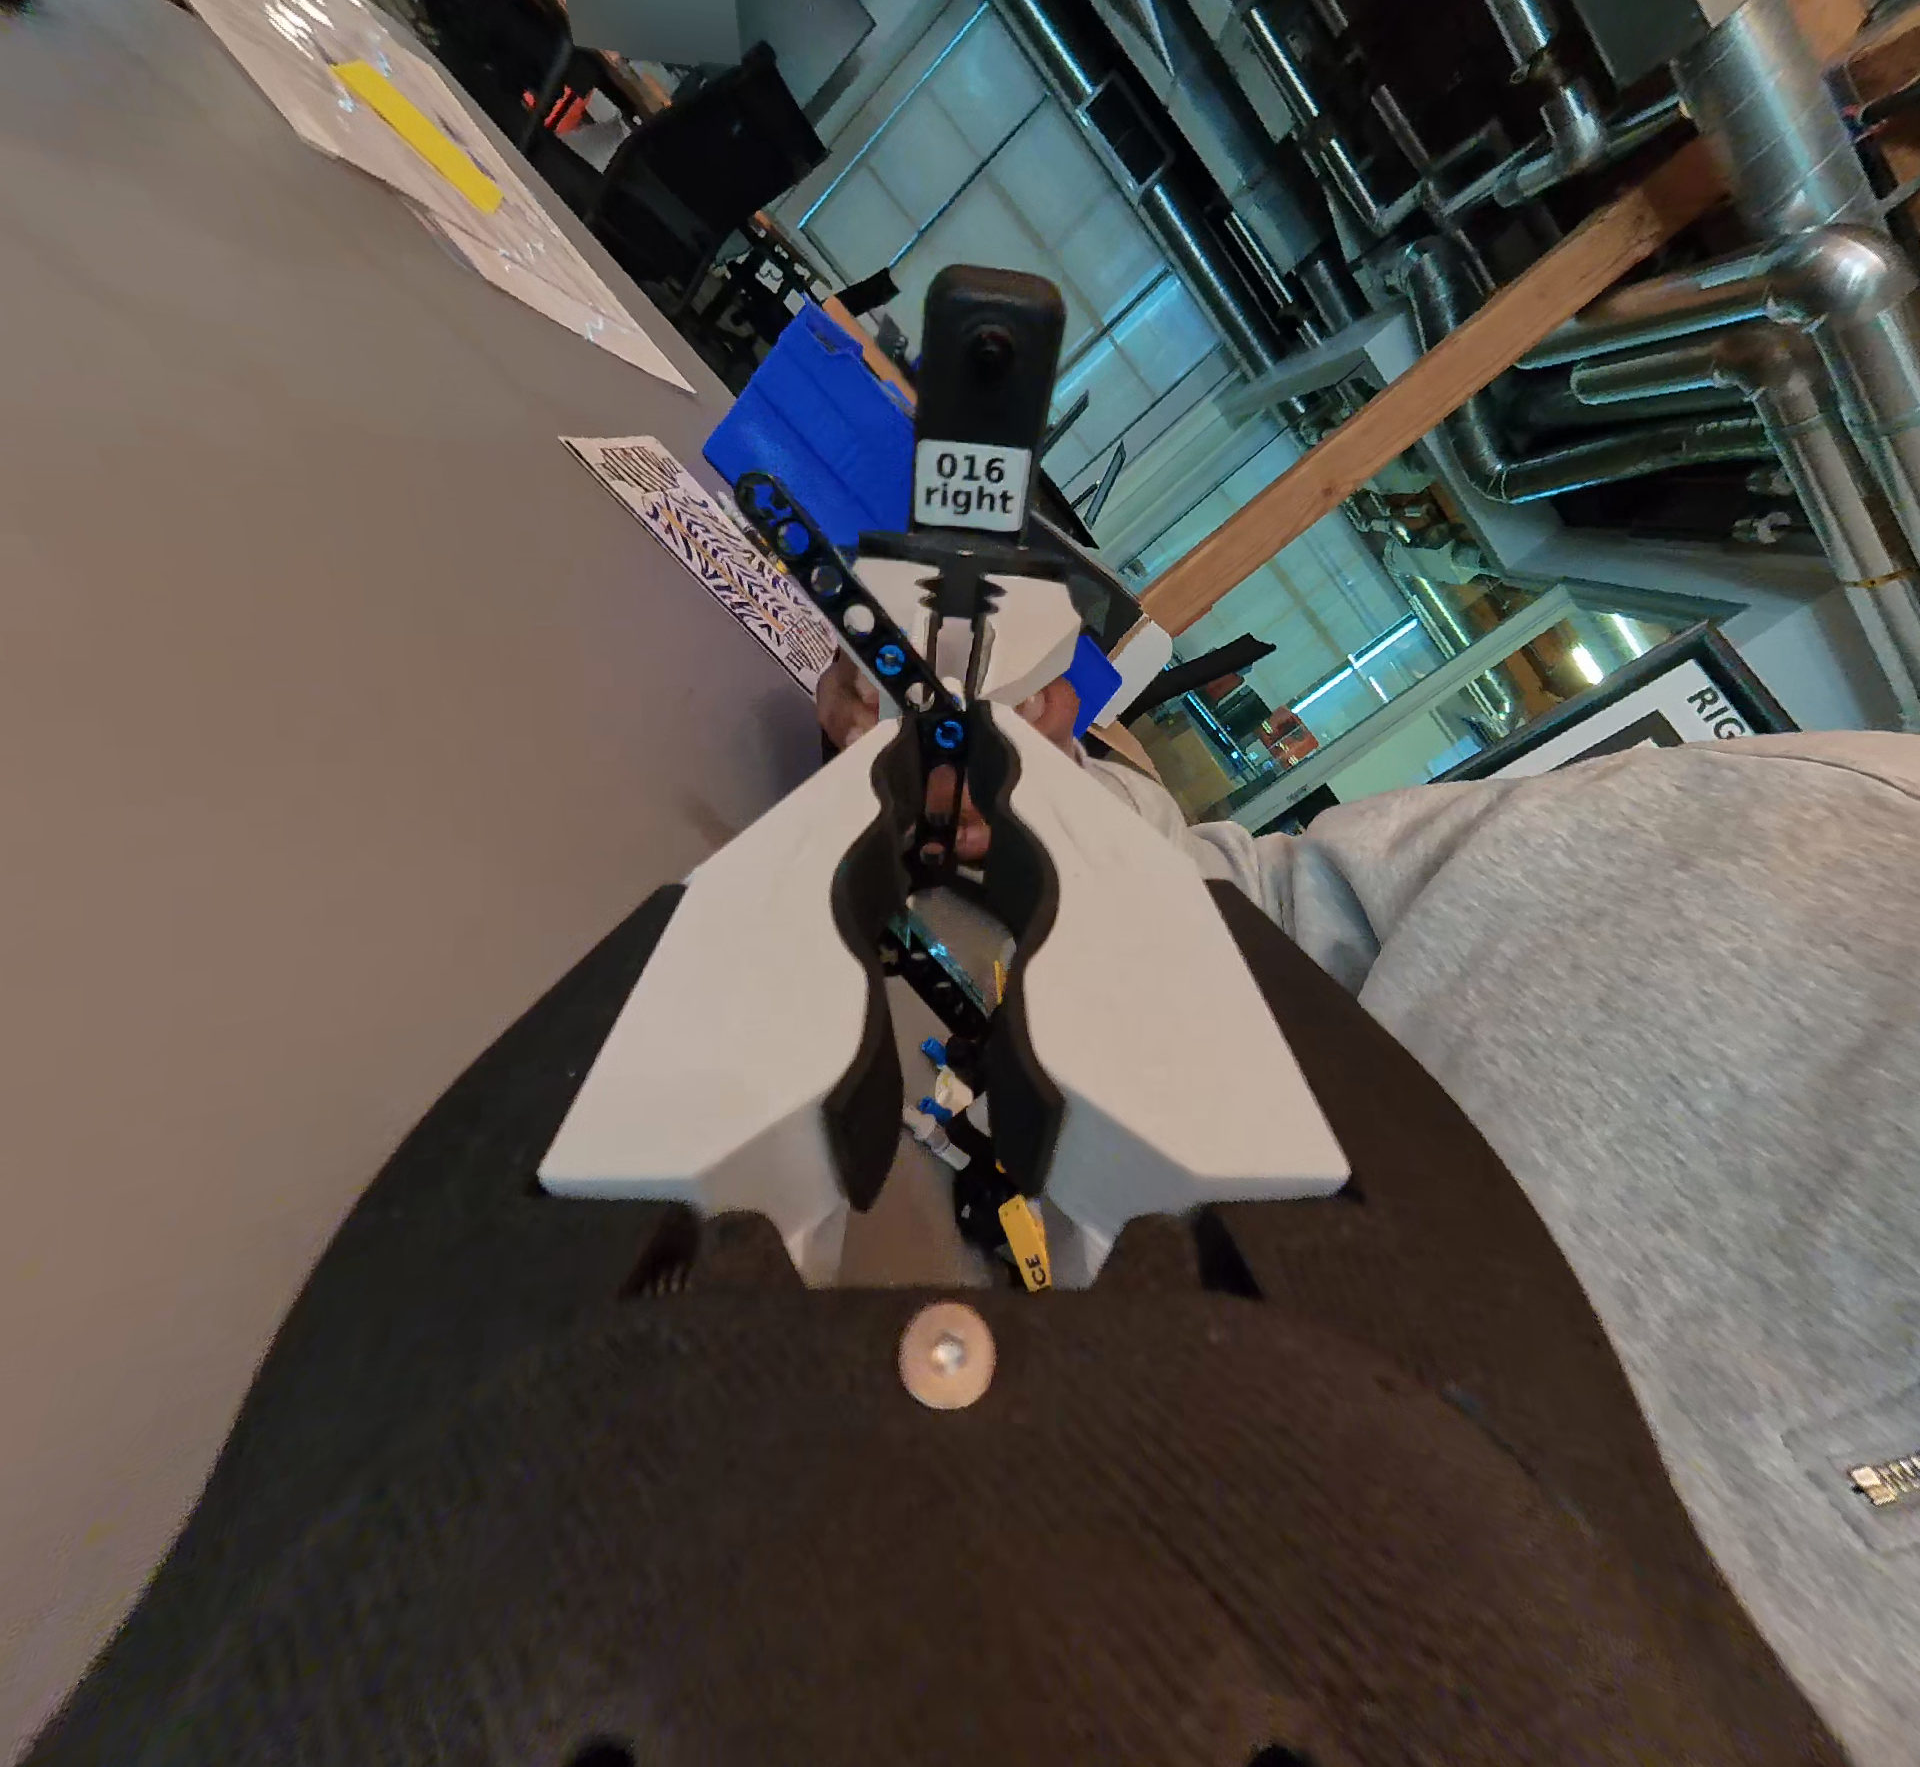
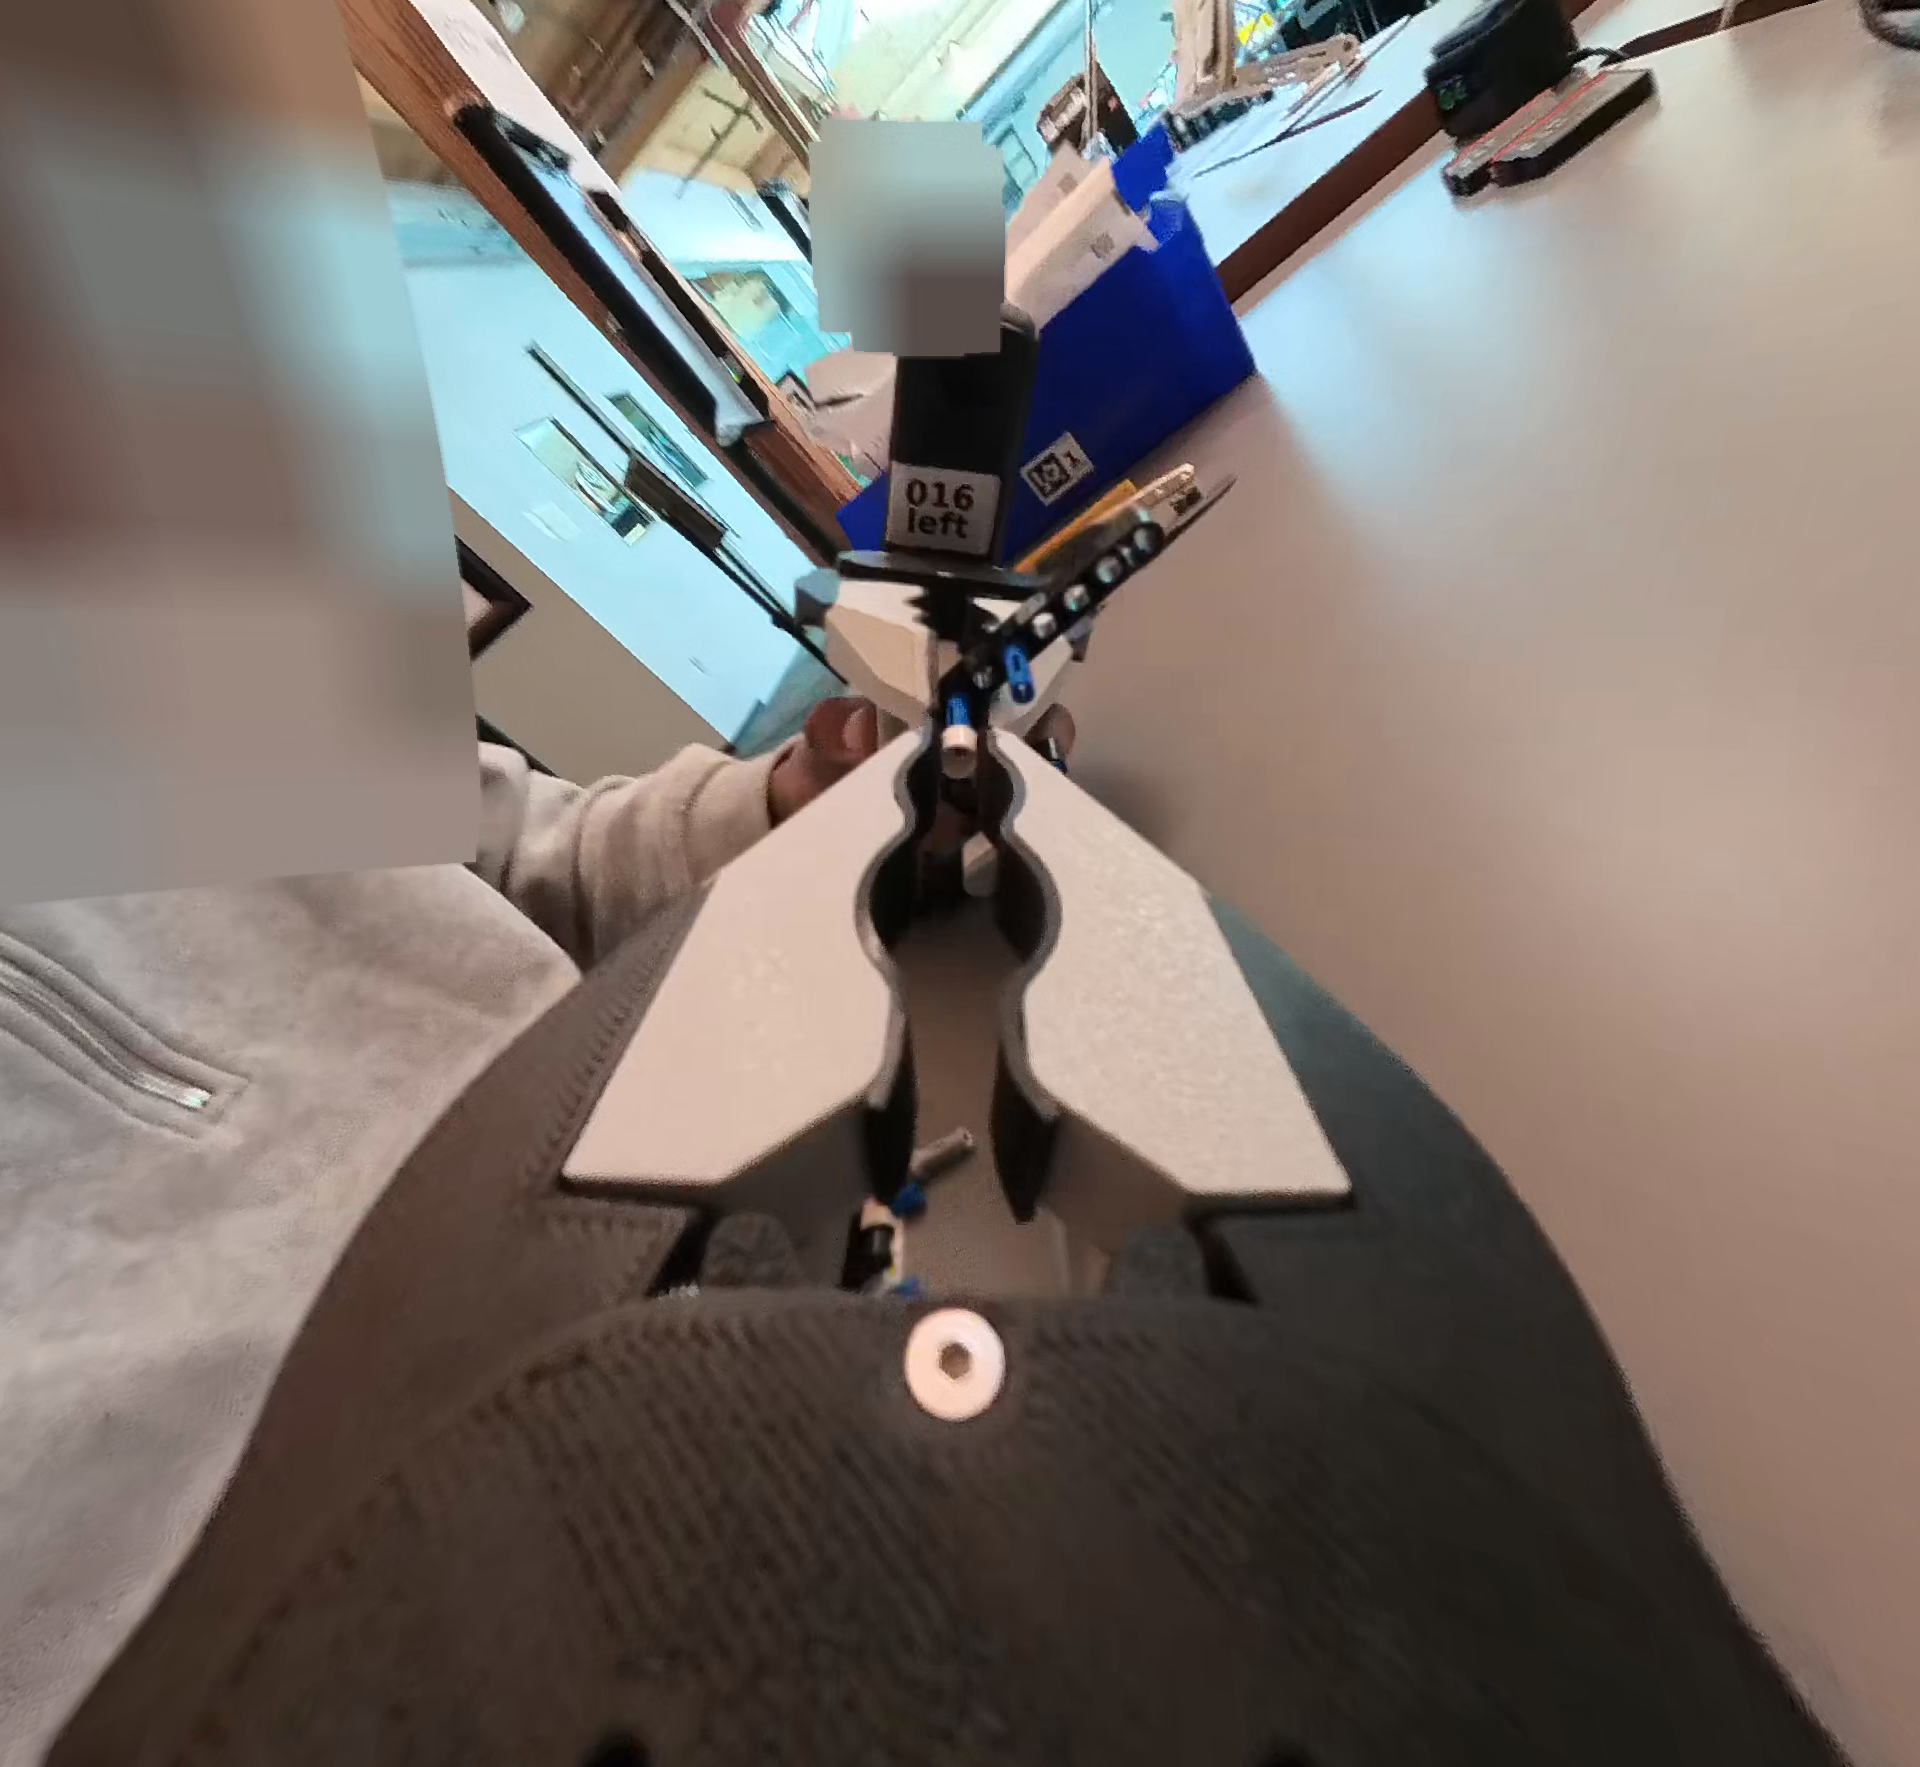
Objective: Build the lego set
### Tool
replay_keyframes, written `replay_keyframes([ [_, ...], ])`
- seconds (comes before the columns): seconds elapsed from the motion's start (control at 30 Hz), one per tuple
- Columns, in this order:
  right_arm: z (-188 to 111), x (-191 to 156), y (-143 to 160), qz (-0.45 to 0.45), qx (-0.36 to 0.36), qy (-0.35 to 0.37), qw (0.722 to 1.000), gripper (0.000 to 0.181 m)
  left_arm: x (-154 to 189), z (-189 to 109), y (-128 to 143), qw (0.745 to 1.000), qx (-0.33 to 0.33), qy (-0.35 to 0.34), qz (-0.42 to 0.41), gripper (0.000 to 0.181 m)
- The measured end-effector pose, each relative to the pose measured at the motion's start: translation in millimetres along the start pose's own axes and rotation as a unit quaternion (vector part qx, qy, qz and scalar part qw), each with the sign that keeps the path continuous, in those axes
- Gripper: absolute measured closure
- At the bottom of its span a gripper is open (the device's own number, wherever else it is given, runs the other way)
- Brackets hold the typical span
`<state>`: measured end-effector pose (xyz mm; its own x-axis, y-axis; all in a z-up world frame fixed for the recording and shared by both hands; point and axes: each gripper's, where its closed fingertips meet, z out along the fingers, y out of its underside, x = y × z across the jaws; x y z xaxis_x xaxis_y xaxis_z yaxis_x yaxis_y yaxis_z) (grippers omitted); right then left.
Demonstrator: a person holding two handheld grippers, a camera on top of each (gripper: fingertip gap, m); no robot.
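Observation:
My left gripper is shut on a black Lego beam with round holes and blue pins, held above the grey table. The beam slants up and left past the fingertips. My right gripper faces it nose to nose and is shut on a small blue and white pin, which sits right at the beam. The right gripper also shows in the left wrist view, the left gripper in the right wrist view. I cannot tell whether the pin is seated in a hole.
Loose small Lego parts and a yellow piece lie on the table below the fingers; some also show in the right wrist view. A blue bin stands behind. Printed sheets lie far left. A grey sleeve is close right. Both grippers' tips are close together, under 4 cm apart.

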<state>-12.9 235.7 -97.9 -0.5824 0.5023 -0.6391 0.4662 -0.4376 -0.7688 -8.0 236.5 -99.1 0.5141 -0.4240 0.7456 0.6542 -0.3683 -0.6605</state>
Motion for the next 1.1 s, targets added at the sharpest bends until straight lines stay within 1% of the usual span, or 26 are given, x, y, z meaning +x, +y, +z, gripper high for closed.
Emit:
replay_keyframes([
  [0.17, -2, 0, 3, -0.019, -0.017, 0.008, 1.000, 0.175, 0, 2, 3, 1.000, -0.012, -0.001, 0.001, 0.173],
  [0.23, -2, 0, 2, -0.002, -0.007, 0.002, 1.000, 0.176, 0, 2, 3, 1.000, -0.009, -0.001, 0.002, 0.172],
  [0.3, 1, -1, 1, 0.033, 0.011, -0.014, 0.999, 0.176, 1, 1, 1, 1.000, -0.004, 0.000, 0.005, 0.173],
  [0.33, 3, -2, 1, 0.042, 0.015, -0.018, 0.999, 0.177, 2, 3, 6, 1.000, -0.019, 0.001, 0.008, 0.170],
  [0.37, 4, -3, 1, 0.047, 0.019, -0.020, 0.998, 0.176, 2, 2, 3, 1.000, -0.007, -0.001, 0.014, 0.172],
  [0.63, 5, -3, -2, 0.058, 0.031, -0.029, 0.997, 0.176, 2, 1, -1, 1.000, 0.004, 0.010, 0.002, 0.172],
  [0.7, 4, -3, -3, 0.053, 0.036, -0.029, 0.998, 0.177, 4, 1, -1, 1.000, 0.005, 0.022, -0.004, 0.172],
  [0.77, 4, -4, -4, 0.050, 0.037, -0.030, 0.998, 0.177, 9, 0, -1, 0.999, 0.006, 0.044, -0.011, 0.157],
  [0.8, 3, -3, -5, 0.050, 0.040, -0.029, 0.998, 0.177, 8, -1, -2, 0.999, 0.011, 0.043, -0.016, 0.155],
  [0.87, 2, -3, -5, 0.049, 0.040, -0.027, 0.998, 0.177, 6, -2, -4, 0.998, 0.018, 0.045, -0.026, 0.156],
  [0.9, 2, -3, -4, 0.046, 0.039, -0.023, 0.998, 0.177, 6, -2, -5, 0.998, 0.019, 0.046, -0.030, 0.160],
  [0.93, 2, -3, -4, 0.041, 0.036, -0.020, 0.998, 0.177, 5, -3, -5, 0.998, 0.020, 0.045, -0.033, 0.170],
  [0.97, 2, -3, -4, 0.035, 0.035, -0.018, 0.999, 0.177, 4, -2, -5, 0.998, 0.019, 0.043, -0.035, 0.173],
  [1.1, 1, -3, -4, 0.026, 0.035, -0.011, 0.999, 0.177, 4, -2, -4, 0.998, 0.016, 0.047, -0.041, 0.173],
])
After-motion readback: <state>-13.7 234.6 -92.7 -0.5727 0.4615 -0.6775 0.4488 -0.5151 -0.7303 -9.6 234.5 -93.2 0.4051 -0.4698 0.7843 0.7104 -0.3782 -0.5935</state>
